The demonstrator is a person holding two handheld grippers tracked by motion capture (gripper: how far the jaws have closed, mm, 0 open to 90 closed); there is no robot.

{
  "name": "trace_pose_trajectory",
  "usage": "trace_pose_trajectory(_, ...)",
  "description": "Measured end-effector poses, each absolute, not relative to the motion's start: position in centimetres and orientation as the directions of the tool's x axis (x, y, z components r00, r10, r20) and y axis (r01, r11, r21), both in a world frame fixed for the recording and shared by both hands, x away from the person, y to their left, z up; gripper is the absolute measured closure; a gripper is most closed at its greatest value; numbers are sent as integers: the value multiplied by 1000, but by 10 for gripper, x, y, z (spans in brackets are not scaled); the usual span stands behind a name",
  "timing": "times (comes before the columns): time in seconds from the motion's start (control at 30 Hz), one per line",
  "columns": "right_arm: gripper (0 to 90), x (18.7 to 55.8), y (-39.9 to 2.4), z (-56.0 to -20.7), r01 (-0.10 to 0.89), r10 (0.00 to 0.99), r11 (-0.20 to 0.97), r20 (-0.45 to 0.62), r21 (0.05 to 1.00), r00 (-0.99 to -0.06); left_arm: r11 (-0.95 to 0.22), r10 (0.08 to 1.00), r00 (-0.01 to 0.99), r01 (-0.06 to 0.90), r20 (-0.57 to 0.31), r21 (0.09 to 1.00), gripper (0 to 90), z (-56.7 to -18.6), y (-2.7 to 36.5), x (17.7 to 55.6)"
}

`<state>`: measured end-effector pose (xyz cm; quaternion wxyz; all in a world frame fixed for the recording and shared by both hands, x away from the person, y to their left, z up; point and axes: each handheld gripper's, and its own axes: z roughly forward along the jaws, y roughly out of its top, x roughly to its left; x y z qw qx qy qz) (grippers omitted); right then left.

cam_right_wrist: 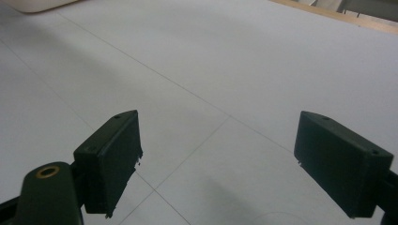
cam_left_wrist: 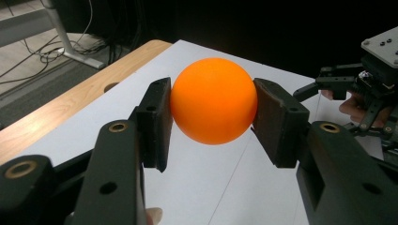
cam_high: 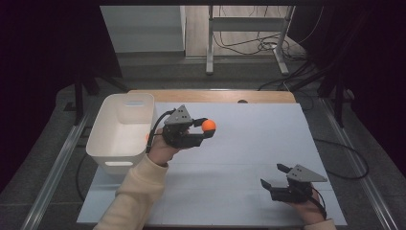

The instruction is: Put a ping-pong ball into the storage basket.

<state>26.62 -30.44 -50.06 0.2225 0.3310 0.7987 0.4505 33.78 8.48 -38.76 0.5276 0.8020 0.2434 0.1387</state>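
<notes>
On white table sheet (cam_high: 239,158): orange ball (cam_high: 208,126) pinched in left gripper (cam_high: 203,127), lifted beside white bin (cam_high: 122,132), apparently not yet deposited; right gripper (cam_high: 274,176) spread, empty, near front edge.

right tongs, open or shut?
Open. In the right gripper view the right tongs have black jaws spread wide with bare white table between them, holding nothing.
</notes>
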Motion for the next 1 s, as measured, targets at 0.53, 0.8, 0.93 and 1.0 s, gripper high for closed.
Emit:
trace_pose_trajectory(0.53, 158, 266, -304, -501, 328, 729, 376, -58, 867, -682, -287, 582, 812, 260, -48, 922, 503, -382, 104, 342)
trace_pose_trajectory(0.8, 158, 266, -304, -501, 328, 729, 376, -58, 866, -682, -270, 606, 794, 264, -49, 926, 503, -380, 113, 343)
trace_pose_trajectory(0.93, 158, 266, -304, -501, 328, 729, 376, -59, 867, -682, -275, 616, 787, 261, -39, 925, 503, -379, 114, 343)
trace_pose_trajectory(1.0, 158, 266, -305, -501, 328, 730, 375, -58, 867, -681, -271, 623, 781, 262, -39, 926, 503, -378, 117, 343)
